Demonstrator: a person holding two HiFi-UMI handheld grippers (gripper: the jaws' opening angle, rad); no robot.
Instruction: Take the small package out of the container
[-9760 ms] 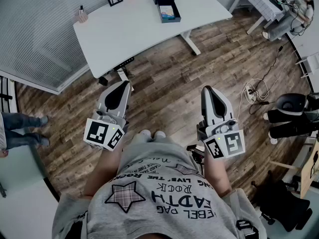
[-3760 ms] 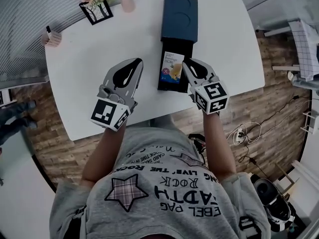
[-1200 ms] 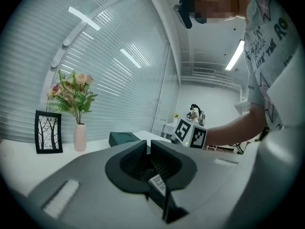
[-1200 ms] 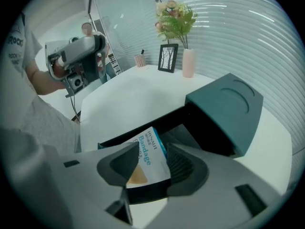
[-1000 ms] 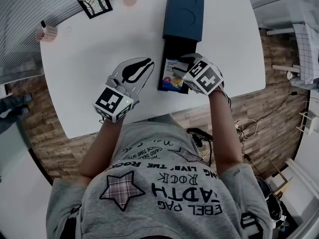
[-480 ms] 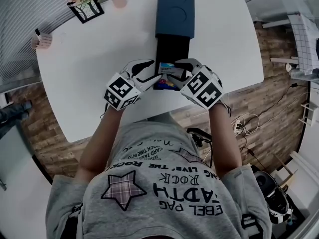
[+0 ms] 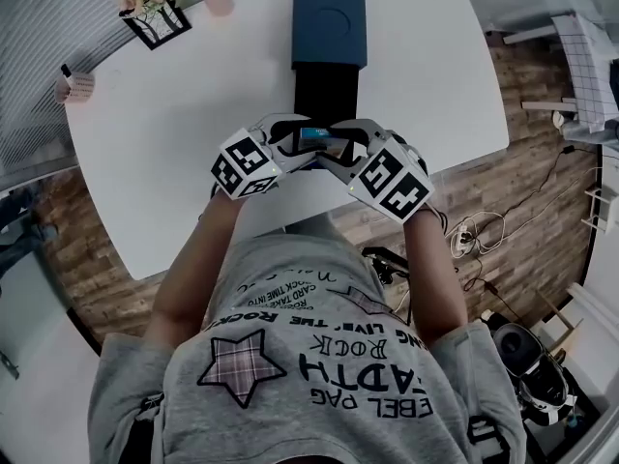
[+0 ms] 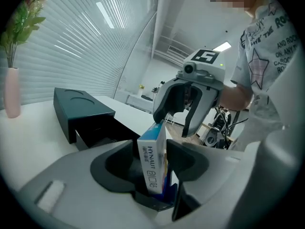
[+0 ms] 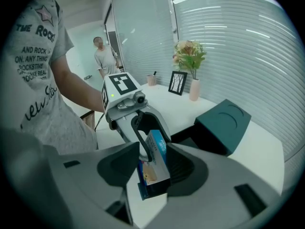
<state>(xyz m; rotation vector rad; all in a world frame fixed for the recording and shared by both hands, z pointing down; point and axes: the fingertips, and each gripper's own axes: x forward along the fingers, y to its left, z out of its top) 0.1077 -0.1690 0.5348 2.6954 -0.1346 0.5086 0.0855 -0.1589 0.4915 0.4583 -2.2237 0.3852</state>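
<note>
Blue and white, the small package (image 9: 153,168) is held above the white tabletop (image 7: 174,133). It is clear of the dark blue container (image 7: 329,17) and on the near side of its pulled-out drawer (image 7: 326,90), whose inside is too dark to read. The right gripper (image 7: 340,145) has its jaws clenched on the package's broad faces. Its own view shows the box tilted between the pads, with the lower end cut off by the gripper's body. The left gripper (image 7: 295,143) faces it from the other side, its jaws spread wide, having just been opening, with the package's other end standing between them. A dark gap shows on one side; on the other the box sits so close to the pad that contact cannot be told. In the head view only a thin strip of the package's blue top shows, the rest covered by the two sets of jaws meeting over it. The side print reads HYNAUT in the left gripper view; the smaller lettering is too fine to make out. A vase (image 7: 218,0), a framed picture (image 7: 155,22) and a small pot (image 7: 73,87) stand toward the tabletop's far edge, well apart from the grippers.
</note>
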